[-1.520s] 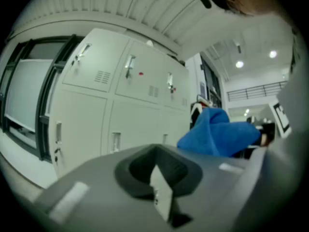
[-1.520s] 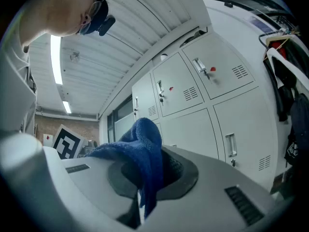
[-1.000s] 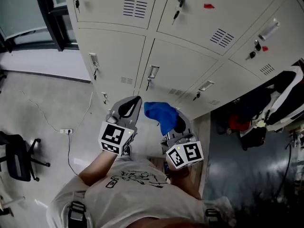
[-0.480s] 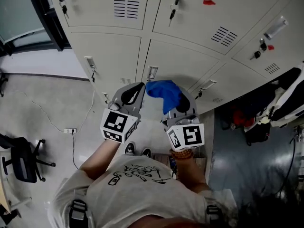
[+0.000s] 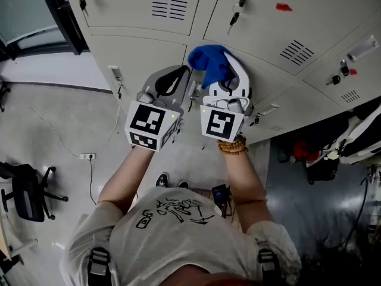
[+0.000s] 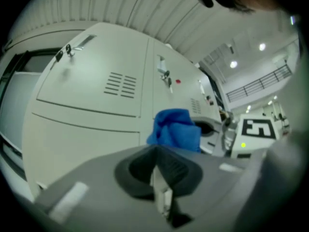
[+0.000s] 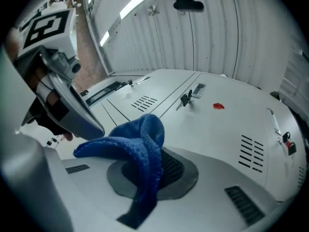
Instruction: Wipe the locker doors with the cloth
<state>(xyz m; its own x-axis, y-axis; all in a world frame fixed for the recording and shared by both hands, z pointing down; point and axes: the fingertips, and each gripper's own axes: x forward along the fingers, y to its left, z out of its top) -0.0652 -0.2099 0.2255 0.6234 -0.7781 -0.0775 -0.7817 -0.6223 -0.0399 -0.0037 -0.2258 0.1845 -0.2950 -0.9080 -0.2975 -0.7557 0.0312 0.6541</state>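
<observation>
A blue cloth (image 5: pixel 211 63) bunches out of my right gripper (image 5: pixel 221 70), whose jaws are shut on it; in the right gripper view the cloth (image 7: pixel 137 151) hangs folded over the jaws. It is held up close to the cream locker doors (image 5: pixel 262 25), near the seam between two doors. My left gripper (image 5: pixel 172 79) is just to the left, shut and holding nothing; in the left gripper view its jaws (image 6: pixel 157 170) meet, with the cloth (image 6: pixel 176 129) beyond them. The locker doors (image 7: pixel 227 117) have louvre vents, key locks and a red tag (image 7: pixel 218 106).
Lower lockers with handles (image 5: pixel 116 74) run down to the grey floor. A cable and socket (image 5: pixel 86 156) lie on the floor at left, an office chair (image 5: pixel 27 195) further left. Dark bags and clothing (image 5: pixel 333 142) hang at right. A dark window frame (image 5: pixel 59 8) stands at top left.
Both grippers have risen along the lockers, from the lower doors to the row above. The right gripper carried the blue cloth up with it; the left stayed beside it.
</observation>
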